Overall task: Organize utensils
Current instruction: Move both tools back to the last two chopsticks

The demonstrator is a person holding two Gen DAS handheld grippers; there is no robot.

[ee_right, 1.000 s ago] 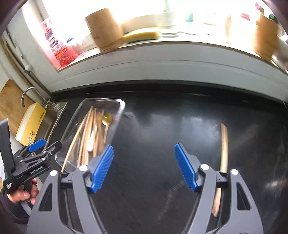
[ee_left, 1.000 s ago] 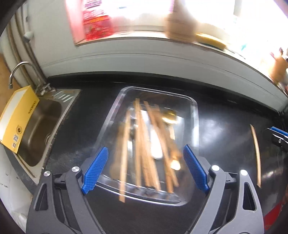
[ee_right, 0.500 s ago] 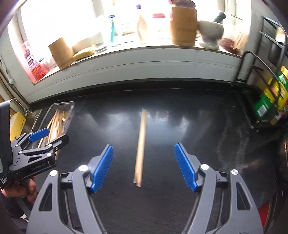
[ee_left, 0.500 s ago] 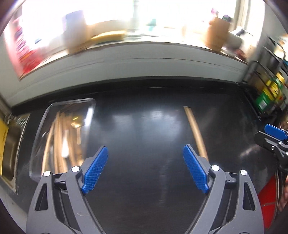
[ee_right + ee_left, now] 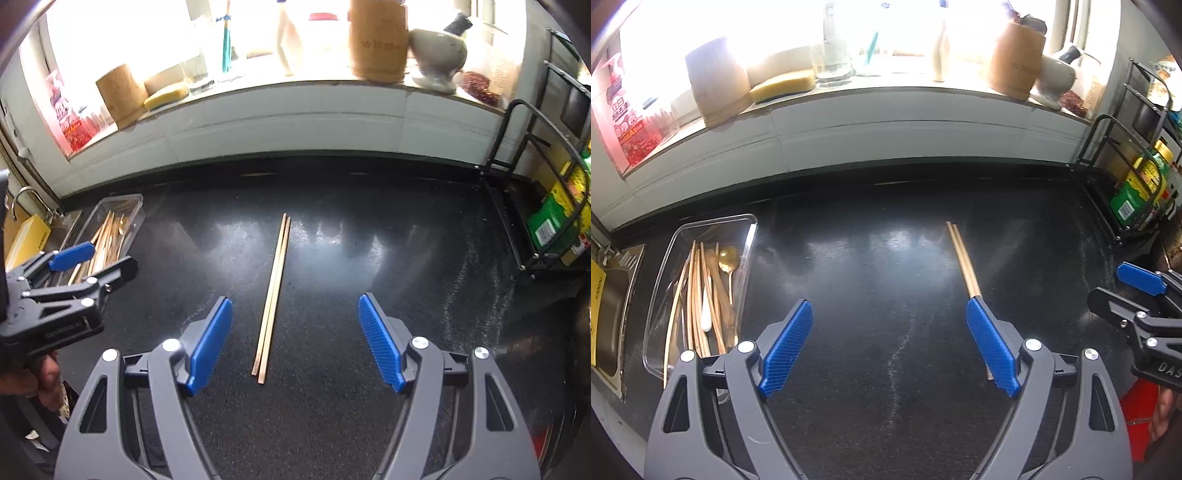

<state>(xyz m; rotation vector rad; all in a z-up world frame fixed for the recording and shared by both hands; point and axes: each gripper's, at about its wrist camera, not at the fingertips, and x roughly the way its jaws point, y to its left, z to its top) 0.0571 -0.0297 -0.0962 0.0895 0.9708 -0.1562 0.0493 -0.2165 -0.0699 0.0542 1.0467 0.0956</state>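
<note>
Right gripper: blue-padded fingers spread wide, holding nothing; the pair of chopsticks lies between them on the black countertop, nearer the left pad, the near tips just ahead of the opening. Left gripper: fingers likewise apart and empty; its right pad overlaps the near part of the same chopsticks in its own view, though contact cannot be confirmed. Risks, as judged: the sticks are thin, lie flat on a hard glossy surface and rest side by side, so a closing pinch may catch only one, roll them apart, or skid them across the counter; pads driven down too steeply would strike the counter. Both grippers stand close to the same item, so interference between them is possible. Container: a clear plastic tray sits at the counter's left end, beside the sink, and holds several wooden chopsticks, a gold spoon and a white-handled utensil, lying lengthwise and loosely overlapped. One stick appears to project over the near rim; adding more carelessly could tip it out.
</note>
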